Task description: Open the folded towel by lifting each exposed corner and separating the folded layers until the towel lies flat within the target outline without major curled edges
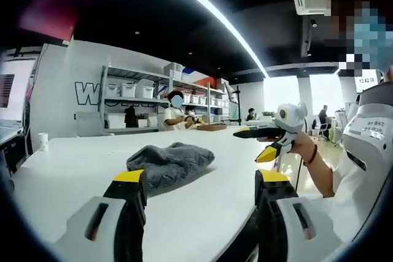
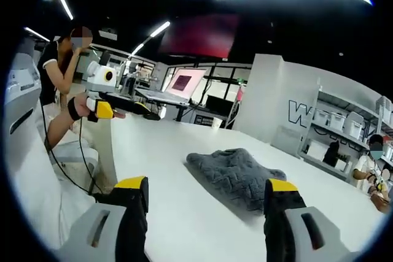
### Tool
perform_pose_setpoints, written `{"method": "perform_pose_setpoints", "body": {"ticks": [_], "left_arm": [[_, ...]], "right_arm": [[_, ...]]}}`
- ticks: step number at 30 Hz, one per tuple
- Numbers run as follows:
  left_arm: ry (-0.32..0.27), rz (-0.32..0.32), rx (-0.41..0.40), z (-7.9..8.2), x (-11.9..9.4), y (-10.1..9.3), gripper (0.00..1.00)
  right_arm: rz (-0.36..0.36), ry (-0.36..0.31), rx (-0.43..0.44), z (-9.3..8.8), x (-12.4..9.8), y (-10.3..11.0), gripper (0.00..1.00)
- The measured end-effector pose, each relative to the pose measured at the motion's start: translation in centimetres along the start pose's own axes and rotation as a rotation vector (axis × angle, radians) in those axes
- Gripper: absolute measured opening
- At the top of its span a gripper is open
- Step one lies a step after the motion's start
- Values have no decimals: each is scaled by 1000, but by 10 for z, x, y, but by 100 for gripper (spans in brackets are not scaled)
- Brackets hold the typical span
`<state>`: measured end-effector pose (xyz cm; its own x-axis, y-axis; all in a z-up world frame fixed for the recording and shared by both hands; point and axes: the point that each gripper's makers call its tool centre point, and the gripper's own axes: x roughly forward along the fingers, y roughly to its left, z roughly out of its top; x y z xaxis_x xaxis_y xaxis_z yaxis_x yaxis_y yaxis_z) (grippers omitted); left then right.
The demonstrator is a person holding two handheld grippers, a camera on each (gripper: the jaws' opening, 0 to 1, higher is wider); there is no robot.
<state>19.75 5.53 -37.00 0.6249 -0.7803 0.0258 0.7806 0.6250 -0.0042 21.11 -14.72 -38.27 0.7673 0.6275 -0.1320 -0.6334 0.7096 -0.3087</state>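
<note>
Towel (image 2: 236, 176) lies bunched on the bench (image 2: 166, 151), so with both hand-held grippers (image 1: 199, 191) (image 2: 206, 197) apart and empty, I should pinch one exposed corner only.

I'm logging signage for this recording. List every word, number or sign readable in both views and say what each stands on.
"W", a large outlined letter, the rest hidden by shelving: on the white wall, also seen in the right gripper view.
"13:42:16", roughly; digits small and uncertain: on a bright panel at the right edge of the left gripper view.
Monitor screen: content too blurred to read.
Shelf bins: no legible labels.
</note>
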Motion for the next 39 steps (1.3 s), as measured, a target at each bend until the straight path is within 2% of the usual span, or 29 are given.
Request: {"method": "perform_pose_setpoints", "body": {"ticks": [39], "left_arm": [[-9, -7, 0, 4, -5, -2, 71]], "right_arm": [[3, -8, -10, 3, -1, 2, 74]]}}
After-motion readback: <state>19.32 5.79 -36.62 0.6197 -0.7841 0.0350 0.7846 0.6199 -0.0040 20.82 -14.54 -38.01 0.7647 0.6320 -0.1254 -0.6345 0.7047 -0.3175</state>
